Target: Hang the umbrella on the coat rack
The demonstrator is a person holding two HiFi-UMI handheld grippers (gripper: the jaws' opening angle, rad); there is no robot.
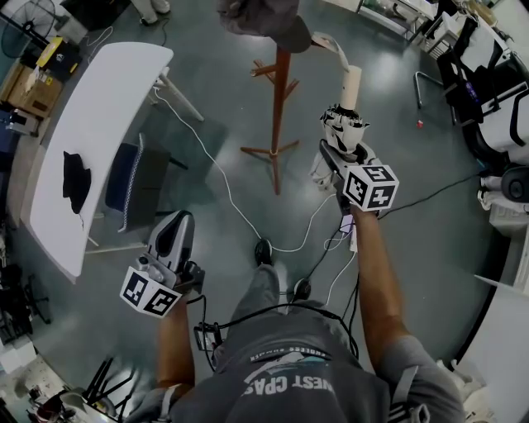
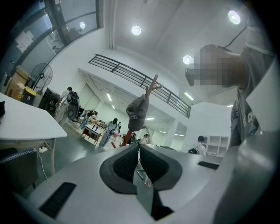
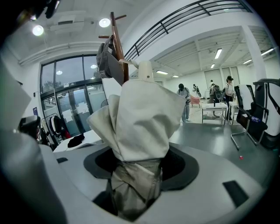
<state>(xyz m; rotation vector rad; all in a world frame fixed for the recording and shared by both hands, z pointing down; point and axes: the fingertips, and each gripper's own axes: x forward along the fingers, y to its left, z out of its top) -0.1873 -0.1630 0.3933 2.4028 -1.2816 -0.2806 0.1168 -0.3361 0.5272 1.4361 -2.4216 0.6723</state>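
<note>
A folded beige umbrella (image 1: 350, 89) stands upright in my right gripper (image 1: 341, 137), which is shut on its bunched fabric. In the right gripper view the umbrella (image 3: 141, 116) fills the middle, between the jaws. The brown wooden coat rack (image 1: 280, 91) stands on the floor just left of the umbrella, with a grey cap (image 1: 269, 21) on its top. The rack (image 3: 117, 41) and cap (image 3: 107, 59) also rise behind the umbrella in the right gripper view. My left gripper (image 1: 178, 221) hangs low at the left, shut and empty, far from the rack (image 2: 148, 89).
A long white table (image 1: 99, 116) with a black cloth (image 1: 76, 180) on it runs along the left, with a dark chair (image 1: 136, 186) beside it. White cables (image 1: 248, 221) trail over the floor near the rack's base. Several people stand far off.
</note>
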